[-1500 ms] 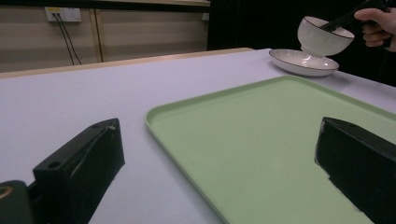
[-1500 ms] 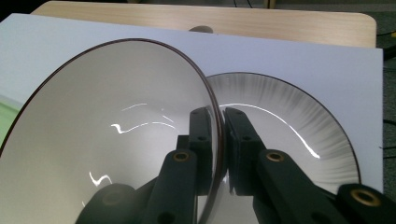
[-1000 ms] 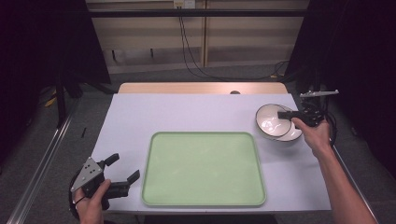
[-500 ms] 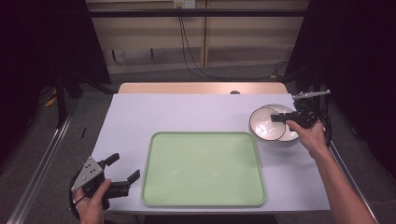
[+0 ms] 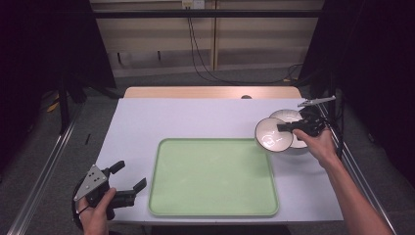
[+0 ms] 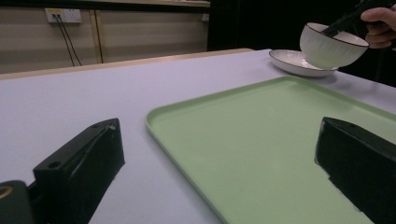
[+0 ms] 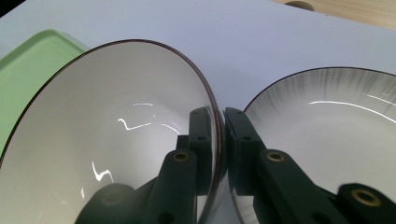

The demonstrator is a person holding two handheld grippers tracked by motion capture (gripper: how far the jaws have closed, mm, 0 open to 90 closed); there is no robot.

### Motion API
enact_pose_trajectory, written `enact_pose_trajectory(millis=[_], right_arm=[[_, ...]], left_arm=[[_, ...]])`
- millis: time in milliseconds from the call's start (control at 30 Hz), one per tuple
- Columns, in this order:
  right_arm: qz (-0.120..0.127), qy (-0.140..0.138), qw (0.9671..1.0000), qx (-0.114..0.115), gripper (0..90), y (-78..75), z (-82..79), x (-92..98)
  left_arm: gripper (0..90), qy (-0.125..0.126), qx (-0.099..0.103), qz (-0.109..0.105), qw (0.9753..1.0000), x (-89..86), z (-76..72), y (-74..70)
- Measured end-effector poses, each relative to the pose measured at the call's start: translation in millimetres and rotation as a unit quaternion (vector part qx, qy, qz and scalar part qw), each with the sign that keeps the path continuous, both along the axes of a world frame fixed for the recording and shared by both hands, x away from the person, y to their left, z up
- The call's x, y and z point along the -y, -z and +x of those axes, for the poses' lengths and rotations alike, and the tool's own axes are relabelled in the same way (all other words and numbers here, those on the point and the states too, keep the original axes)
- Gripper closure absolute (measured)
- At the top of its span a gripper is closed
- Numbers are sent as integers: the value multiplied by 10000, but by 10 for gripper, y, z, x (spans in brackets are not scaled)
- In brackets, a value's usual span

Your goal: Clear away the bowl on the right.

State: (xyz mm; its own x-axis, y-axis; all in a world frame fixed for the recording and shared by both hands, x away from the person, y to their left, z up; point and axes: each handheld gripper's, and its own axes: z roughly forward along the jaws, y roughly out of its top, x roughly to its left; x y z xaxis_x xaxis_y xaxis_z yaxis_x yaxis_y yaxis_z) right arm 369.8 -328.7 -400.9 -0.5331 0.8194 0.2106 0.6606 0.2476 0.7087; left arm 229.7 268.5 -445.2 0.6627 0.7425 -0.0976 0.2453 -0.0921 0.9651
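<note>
The bowl (image 5: 272,134) is pinched by its rim in the right gripper (image 7: 219,140), one jaw inside the wall and one outside, so it can be carried clear of the plate (image 5: 293,128) just behind the fingers. The green tray (image 5: 213,177) lies ahead, unobstructed, probably the destination. The left gripper (image 5: 128,184) is held idle beside the tray's near corner, jaws apart on nothing.

left tongs (image 5: 128,182): black jaws, grey three-cornered plate | right tongs (image 7: 218,140): black, brass-ringed screws
</note>
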Motion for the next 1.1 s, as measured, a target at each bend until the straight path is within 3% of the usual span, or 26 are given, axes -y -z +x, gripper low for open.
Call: enact_pose_trajectory(millis=[600, 867, 1100], right_arm=[[-61, -61, 9996, -257, 819, 176, 102, -274], [-96, 177, 9991, -363, 817, 209, 148, -311], [-108, 87, 9990, -423, 816, 303, 176, -395]], left_arm=[[14, -12, -27, 44, 10000, 11, 13, 8], [14, 12, -38, 75, 10000, 11, 19, 16], [13, -35, -47, 51, 10000, 22, 22, 17]])
